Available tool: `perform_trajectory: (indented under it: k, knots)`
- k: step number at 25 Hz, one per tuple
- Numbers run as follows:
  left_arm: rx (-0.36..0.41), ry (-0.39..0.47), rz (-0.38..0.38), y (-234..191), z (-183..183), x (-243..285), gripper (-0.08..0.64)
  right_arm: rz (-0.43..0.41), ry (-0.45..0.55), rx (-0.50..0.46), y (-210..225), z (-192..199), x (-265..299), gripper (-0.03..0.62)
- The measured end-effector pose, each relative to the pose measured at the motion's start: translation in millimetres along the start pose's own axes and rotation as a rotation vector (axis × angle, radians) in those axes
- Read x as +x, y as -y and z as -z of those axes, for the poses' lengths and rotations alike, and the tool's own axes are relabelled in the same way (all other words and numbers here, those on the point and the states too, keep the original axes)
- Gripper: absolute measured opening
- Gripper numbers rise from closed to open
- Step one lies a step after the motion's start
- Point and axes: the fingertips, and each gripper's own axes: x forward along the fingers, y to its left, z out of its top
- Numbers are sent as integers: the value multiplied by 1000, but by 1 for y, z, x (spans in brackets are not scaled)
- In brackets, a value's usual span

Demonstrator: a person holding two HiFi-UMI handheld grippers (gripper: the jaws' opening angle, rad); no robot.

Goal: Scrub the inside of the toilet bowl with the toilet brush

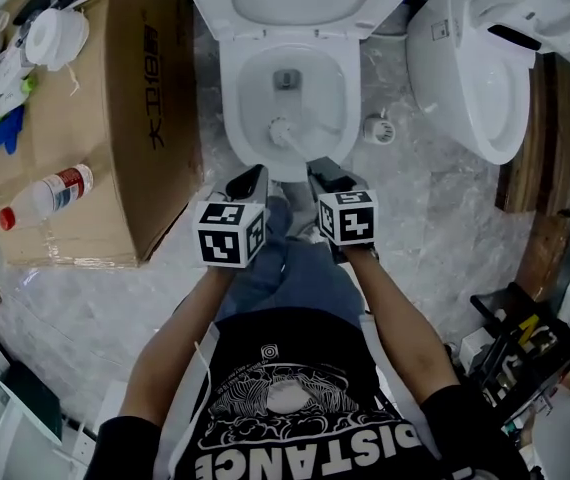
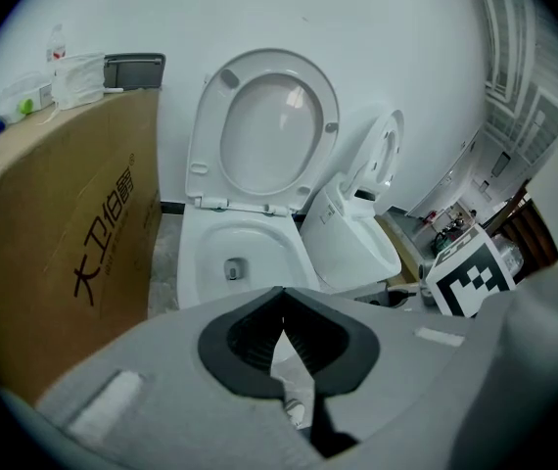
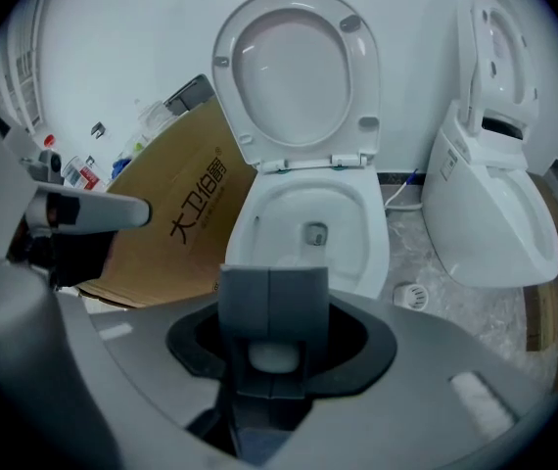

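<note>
The white toilet [image 1: 233,108] stands with seat and lid up; its bowl also shows in the left gripper view [image 2: 201,262] and the right gripper view [image 3: 352,253]. Inside the bowl, near the front wall, rests the white head of the toilet brush [image 1: 283,131]. Its handle runs back to my right gripper [image 1: 323,178], which is shut on the handle's rounded end [image 3: 274,356]. At the bowl's front rim, just left of it, my left gripper [image 1: 249,182] has its jaws closed tip to tip [image 2: 282,306] with nothing in them.
A large cardboard box [image 1: 115,118] with a bottle [image 1: 45,196] and cleaning items on top stands left of the toilet. The brush holder [image 1: 379,128] sits on the floor to the right. A second toilet [image 1: 475,68] stands further right, with tools [image 1: 515,340] at lower right.
</note>
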Motion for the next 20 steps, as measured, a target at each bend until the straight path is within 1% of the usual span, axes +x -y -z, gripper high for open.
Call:
perform_trajectory:
  k: [3, 8, 17, 20]
  knots:
    - [-3, -2, 5, 0, -4, 8, -6, -7, 8, 12, -1, -2, 12, 167]
    - [-1, -10, 11, -1, -9, 19, -7, -18, 34, 22, 0, -25, 34, 167]
    - [8, -39, -3, -18, -10, 24, -6, -29, 103, -1, 6, -82, 64, 167]
    - [22, -42, -6, -23, -14, 25, -6, -20, 114, -43, 13, -99, 71, 167]
